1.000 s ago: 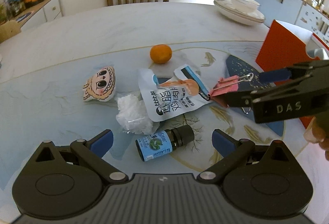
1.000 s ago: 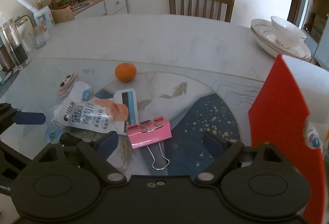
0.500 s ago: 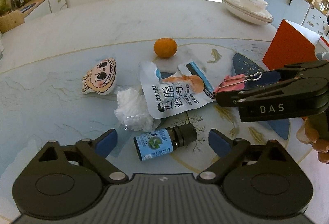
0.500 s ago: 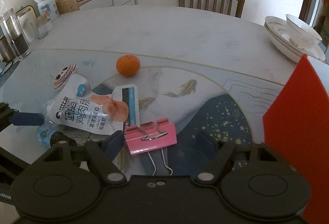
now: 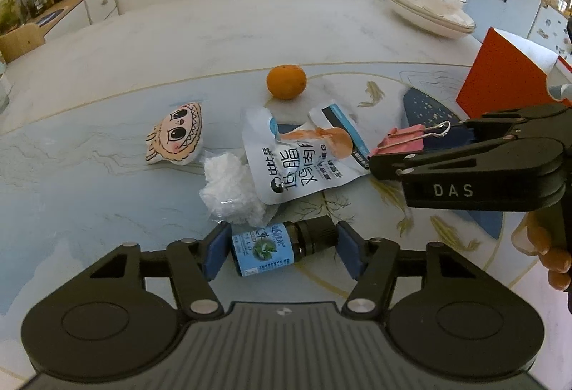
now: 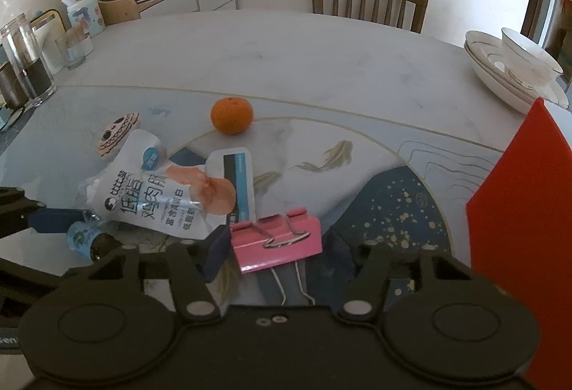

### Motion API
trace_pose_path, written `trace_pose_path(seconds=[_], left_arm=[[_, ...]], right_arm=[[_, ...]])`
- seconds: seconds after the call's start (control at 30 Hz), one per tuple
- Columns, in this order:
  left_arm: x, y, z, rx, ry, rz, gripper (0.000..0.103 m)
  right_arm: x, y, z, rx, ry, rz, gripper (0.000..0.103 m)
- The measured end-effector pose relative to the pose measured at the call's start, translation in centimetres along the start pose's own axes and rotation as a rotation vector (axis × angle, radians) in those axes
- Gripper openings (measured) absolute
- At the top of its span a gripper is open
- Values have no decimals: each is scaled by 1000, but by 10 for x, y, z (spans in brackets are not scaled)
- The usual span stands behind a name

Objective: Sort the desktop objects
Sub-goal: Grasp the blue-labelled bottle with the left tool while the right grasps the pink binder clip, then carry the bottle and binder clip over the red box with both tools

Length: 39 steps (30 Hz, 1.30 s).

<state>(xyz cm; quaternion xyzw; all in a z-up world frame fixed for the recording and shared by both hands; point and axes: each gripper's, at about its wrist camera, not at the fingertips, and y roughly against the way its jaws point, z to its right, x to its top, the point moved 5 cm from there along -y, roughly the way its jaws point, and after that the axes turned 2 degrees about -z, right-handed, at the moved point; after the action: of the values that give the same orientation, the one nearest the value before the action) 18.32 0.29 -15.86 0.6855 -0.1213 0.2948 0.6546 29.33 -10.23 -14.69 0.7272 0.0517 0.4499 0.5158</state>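
Note:
A small dark bottle with a blue label (image 5: 266, 247) lies on its side on the table. My left gripper (image 5: 282, 247) spans it lengthwise, and its jaws are closing with the blue pads against the bottle's base and cap. A pink binder clip (image 6: 277, 241) lies flat with its wire handles towards the camera. My right gripper (image 6: 277, 243) straddles the clip, and its jaws are closing with the pads at the clip's two sides. In the left wrist view the right gripper (image 5: 418, 147) reaches in from the right over the binder clip (image 5: 400, 139).
On the patterned table lie a white snack pouch (image 5: 304, 168), an orange (image 5: 286, 82), a cartoon-face packet (image 5: 177, 132) and crumpled white plastic (image 5: 230, 189). A red box (image 6: 518, 211) stands at the right, stacked white dishes (image 6: 511, 68) behind it. Jars and glasses (image 6: 25, 64) stand far left.
Both grippers' jaws have narrowed from wide open until the pads sit against the bottle and the clip. Neither hand has shifted noticeably.

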Motion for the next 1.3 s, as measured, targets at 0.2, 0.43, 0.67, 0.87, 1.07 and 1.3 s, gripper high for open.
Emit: trace_pose_path(seconds=[0.2, 0.43, 0.67, 0.87, 1.07, 1.3], left_arm=[[-3, 3, -3, -24, 2, -1, 63], [-14, 13, -4, -46, -18, -3, 62], [-23, 23, 2, -90, -28, -5, 62], [-18, 39, 13, -131, -50, 26, 62], [-9, 57, 31, -179, -73, 60, 62], [6, 78, 52, -229, -127, 111, 62]], right_arm=[[-5, 7, -1, -3, -15, -5, 53], [-17, 23, -2, -10, -41, -8, 53], [-28, 49, -6, -22, -53, 5, 53], [-32, 75, -3, -40, -81, 19, 53], [-33, 102, 5, -49, -134, 50, 53], [-32, 141, 19, -39, -162, 95, 53]])
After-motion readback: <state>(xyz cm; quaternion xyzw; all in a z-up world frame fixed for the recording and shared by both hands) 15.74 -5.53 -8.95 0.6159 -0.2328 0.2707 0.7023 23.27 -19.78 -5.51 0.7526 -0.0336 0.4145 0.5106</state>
